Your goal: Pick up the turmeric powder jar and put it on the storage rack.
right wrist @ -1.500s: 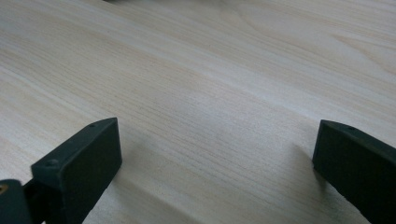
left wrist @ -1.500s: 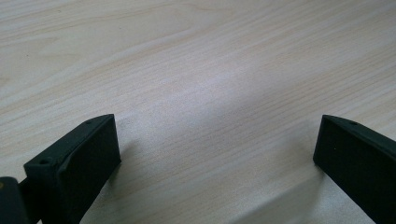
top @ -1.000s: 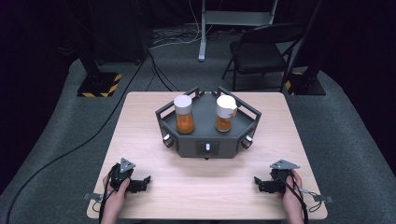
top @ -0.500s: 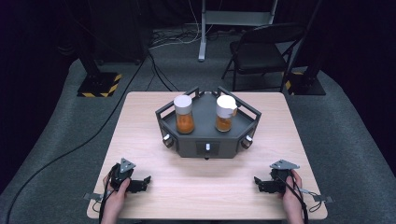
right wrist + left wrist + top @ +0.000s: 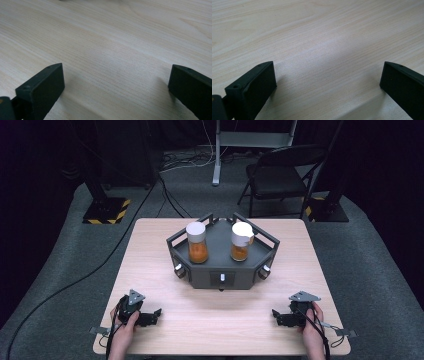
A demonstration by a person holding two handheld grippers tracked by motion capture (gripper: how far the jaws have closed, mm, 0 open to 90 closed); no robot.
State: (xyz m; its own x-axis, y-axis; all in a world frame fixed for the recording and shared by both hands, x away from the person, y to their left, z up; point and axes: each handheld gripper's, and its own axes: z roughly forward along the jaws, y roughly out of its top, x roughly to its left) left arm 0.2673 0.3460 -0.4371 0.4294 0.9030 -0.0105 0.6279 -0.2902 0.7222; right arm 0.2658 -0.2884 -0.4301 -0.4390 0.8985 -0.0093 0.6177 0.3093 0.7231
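A dark grey hexagonal stand point(image 5: 202, 277) sits at the middle of the wooden table point(image 5: 150, 250). On it stand two clear jars with white lids and orange contents, the left jar point(image 5: 196, 242) and the right jar point(image 5: 241, 241). My left gripper point(image 5: 156, 314) rests at the table's front left, held by a hand, open with nothing between its jaws. At the front right my right gripper point(image 5: 275, 313) lies the same way, open and empty. Both gripper views look down on bare wood between wide-apart jaws, left gripper point(image 5: 328, 75) and right gripper point(image 5: 116, 76).
Knobs point(image 5: 221, 278) stick out of the stand's front faces. Beyond the table a black folding chair point(image 5: 280, 175) and a metal post point(image 5: 216, 155) stand on grey carpet. A weighted base with yellow-black stripes point(image 5: 107, 210) and cables lie at the back left.
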